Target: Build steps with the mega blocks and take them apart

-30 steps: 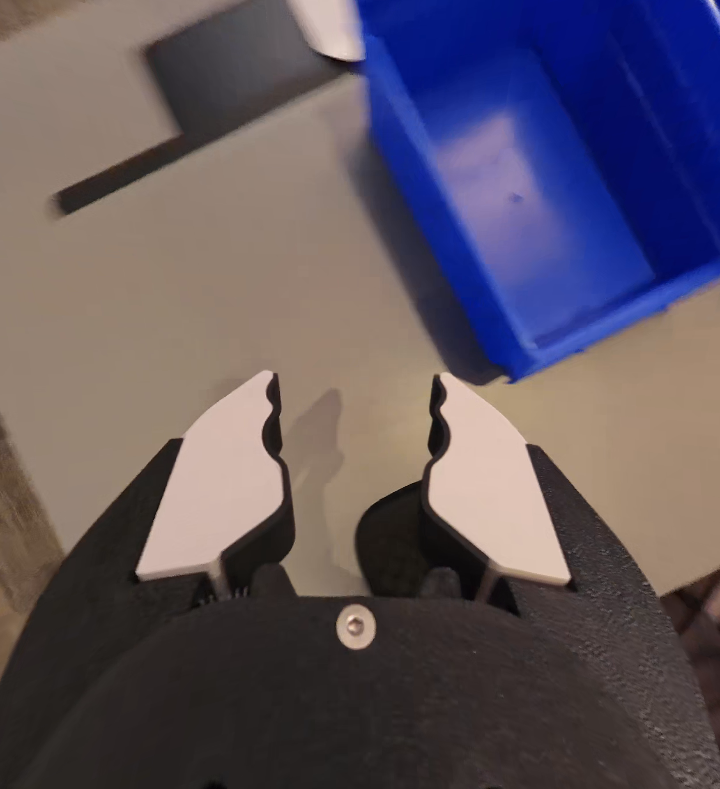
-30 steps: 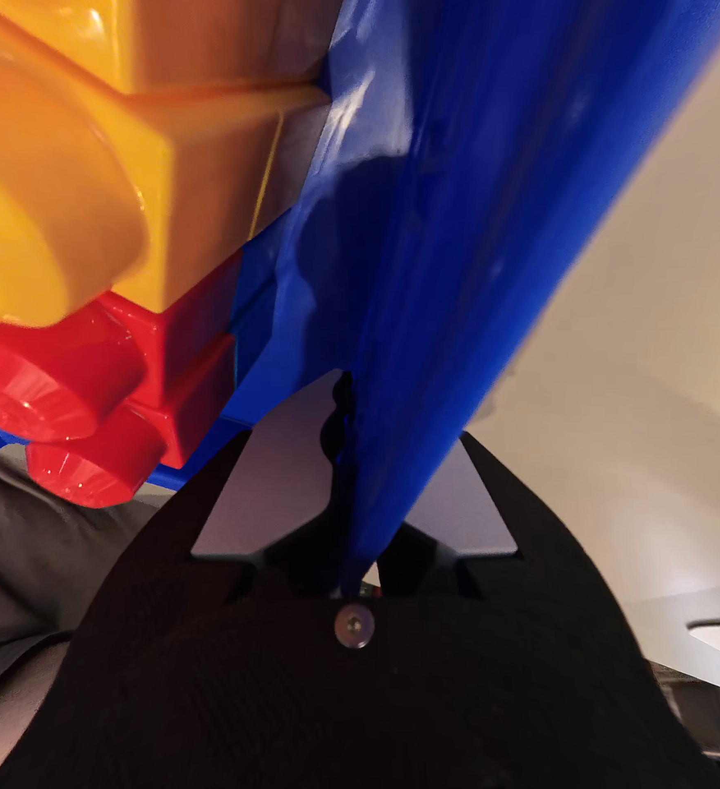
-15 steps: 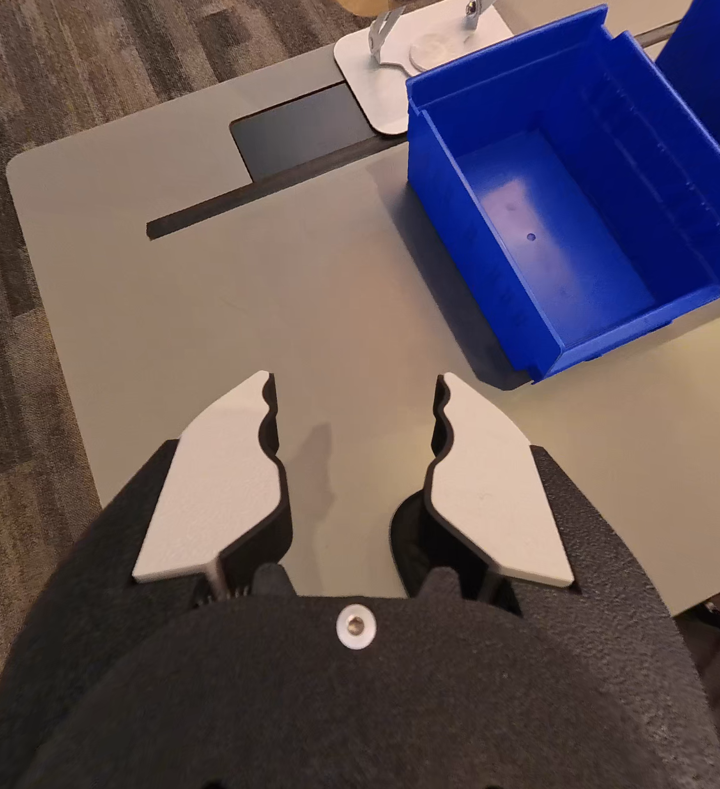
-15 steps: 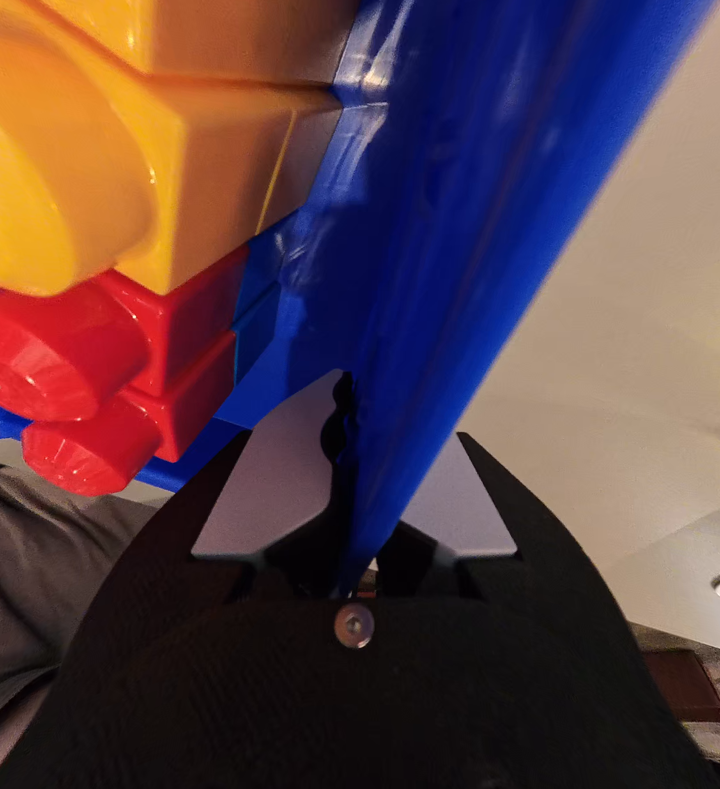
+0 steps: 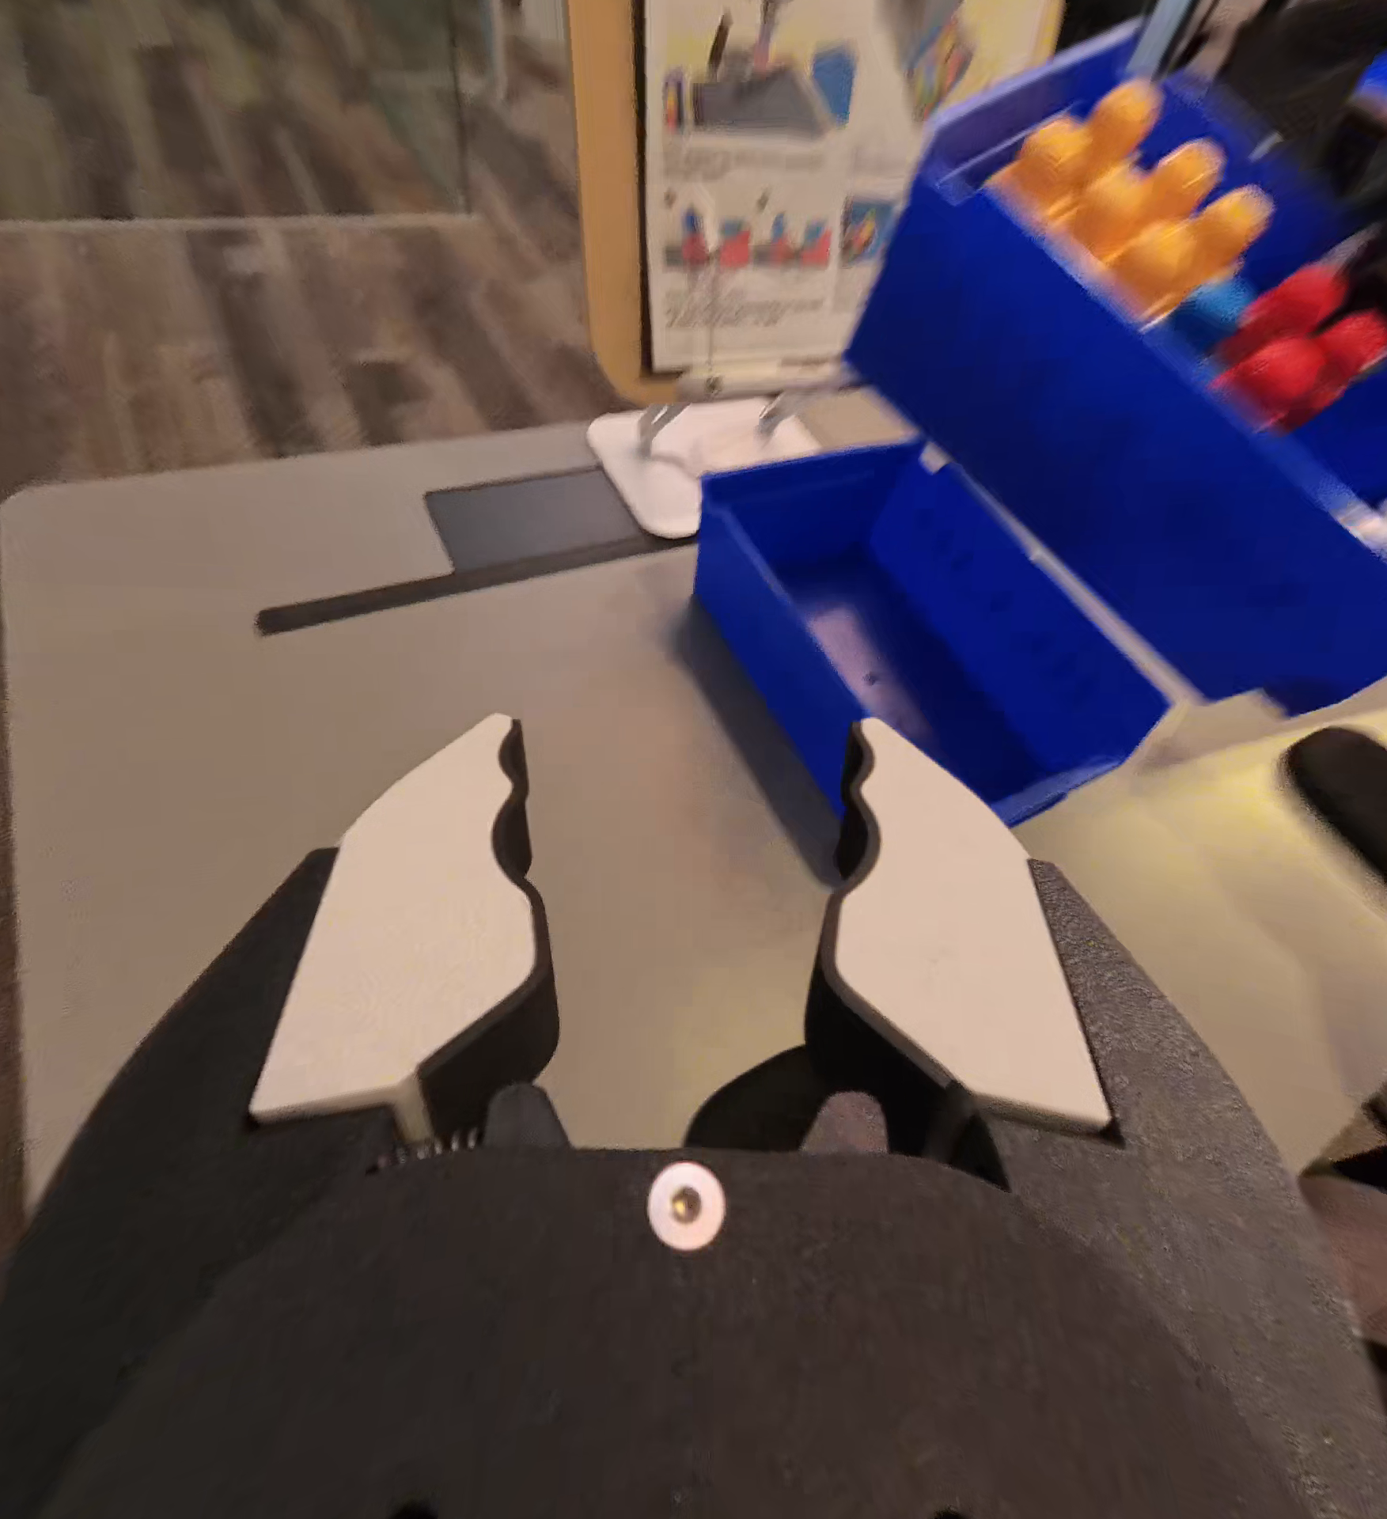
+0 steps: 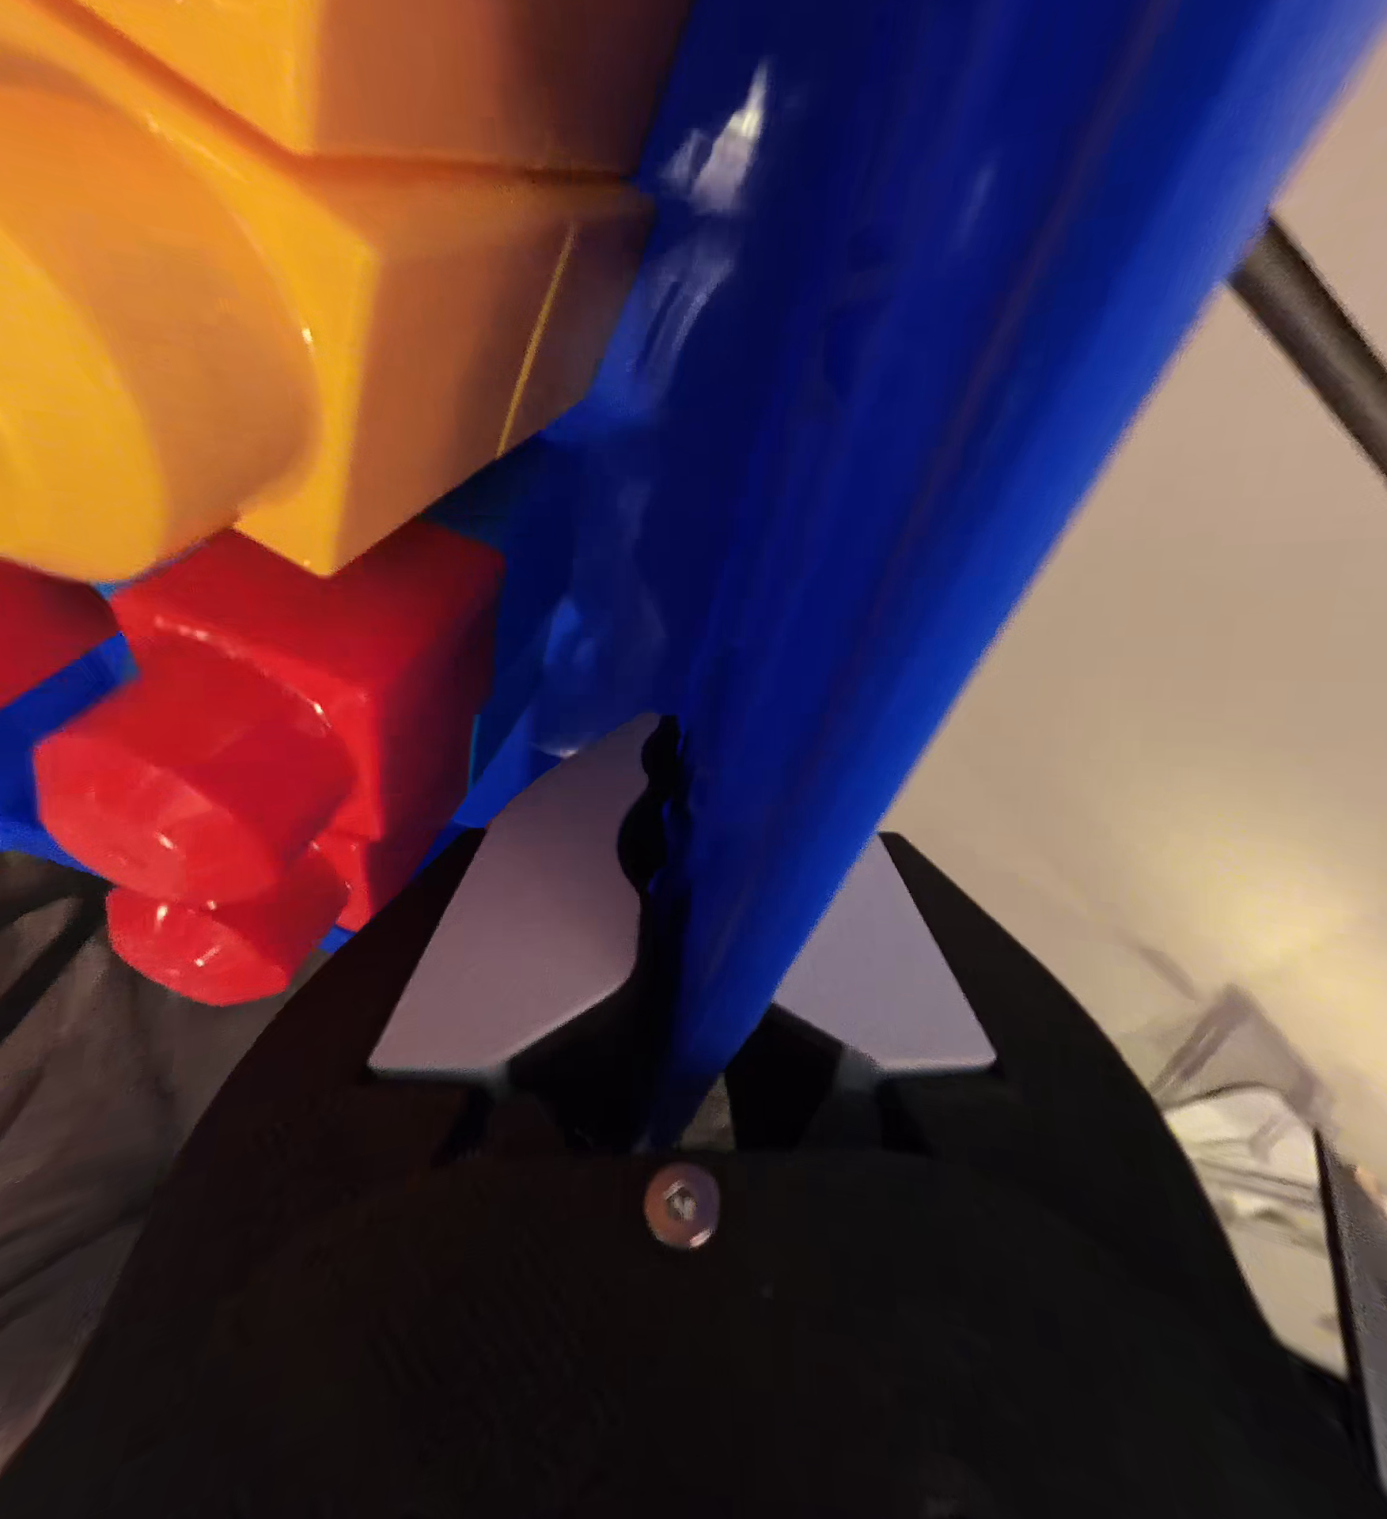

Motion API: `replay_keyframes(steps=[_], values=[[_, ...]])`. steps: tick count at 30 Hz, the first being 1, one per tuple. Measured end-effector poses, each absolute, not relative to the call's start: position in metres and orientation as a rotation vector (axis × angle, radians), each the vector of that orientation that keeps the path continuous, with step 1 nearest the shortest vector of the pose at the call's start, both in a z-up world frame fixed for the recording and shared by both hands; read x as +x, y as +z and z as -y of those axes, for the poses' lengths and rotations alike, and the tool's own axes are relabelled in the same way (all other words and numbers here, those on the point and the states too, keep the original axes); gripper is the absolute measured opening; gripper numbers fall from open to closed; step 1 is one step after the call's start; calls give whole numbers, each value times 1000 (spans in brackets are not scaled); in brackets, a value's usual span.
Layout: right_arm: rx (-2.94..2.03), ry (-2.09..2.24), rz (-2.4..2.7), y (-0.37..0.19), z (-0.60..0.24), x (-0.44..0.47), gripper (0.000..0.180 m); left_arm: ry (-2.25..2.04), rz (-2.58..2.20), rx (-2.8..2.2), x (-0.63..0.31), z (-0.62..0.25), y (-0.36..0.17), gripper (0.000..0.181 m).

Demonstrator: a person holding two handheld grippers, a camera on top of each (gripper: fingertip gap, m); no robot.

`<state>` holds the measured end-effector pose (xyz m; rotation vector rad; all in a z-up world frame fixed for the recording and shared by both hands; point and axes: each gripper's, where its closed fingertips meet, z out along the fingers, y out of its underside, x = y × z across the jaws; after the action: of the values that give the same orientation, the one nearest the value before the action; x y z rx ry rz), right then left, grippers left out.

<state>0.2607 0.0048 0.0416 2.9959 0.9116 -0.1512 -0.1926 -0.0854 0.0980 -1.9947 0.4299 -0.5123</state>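
Grey desk (image 5: 279, 740) spreads under my left claw (image 5: 683, 768), which hangs wide apart, gripping nothing. An empty blue bin (image 5: 764, 608) sits on the desk just ahead to the right. Beyond it, a second blue bin (image 5: 1043, 394) is tipped up off the desk, my right claw (image 6: 677, 768) clenched on its wall. Inside lie orange blocks (image 6: 180, 288) stacked above red blocks (image 6: 262, 723), pressed against that wall. It's all a bit blurred.
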Motion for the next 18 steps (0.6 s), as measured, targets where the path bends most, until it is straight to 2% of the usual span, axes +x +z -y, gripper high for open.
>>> replay_keyframes(steps=[5,11,18], values=[[2866,-318,-1191,25,-12,113,5,-546,-288,-1938,-218,96,110,62],[2664,-428,-1466,-10,-5,-36,5,-485,-167,-1973,-253,112,100,77],[2539,-418,-1536,-44,5,-139,5,-421,-27,-2016,-287,120,87,80]])
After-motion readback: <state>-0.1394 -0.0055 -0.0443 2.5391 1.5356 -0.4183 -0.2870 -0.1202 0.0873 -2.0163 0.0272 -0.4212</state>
